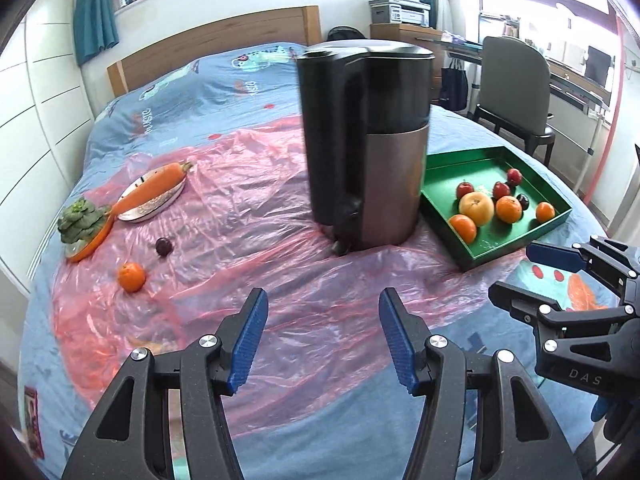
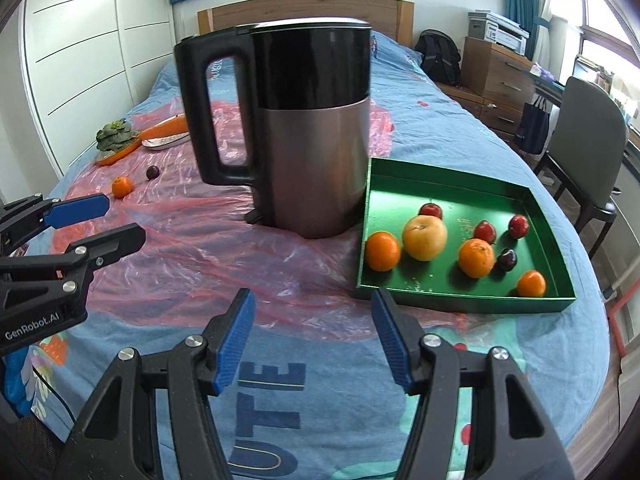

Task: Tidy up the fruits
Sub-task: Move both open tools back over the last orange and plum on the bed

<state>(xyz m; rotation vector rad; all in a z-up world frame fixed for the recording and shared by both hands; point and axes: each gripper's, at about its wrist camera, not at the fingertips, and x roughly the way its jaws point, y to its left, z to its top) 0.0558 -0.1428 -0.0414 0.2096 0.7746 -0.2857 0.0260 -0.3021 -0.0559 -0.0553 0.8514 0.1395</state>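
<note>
Holding mixed fruit (image 2: 425, 238), a green tray (image 2: 460, 182)

Green tray (image 2: 460, 184), pink plastic sheet (image 1: 248, 168)

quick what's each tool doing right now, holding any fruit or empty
Left tool: open, nothing between its fingers, above the pink plastic sheet.
Right tool: open, empty, near the green tray.

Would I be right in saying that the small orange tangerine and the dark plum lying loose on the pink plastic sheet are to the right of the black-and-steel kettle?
Not quite: the small orange tangerine and dark plum lie on the pink plastic sheet to the left of the black-and-steel kettle, not the right. The left wrist view shows it.
</note>
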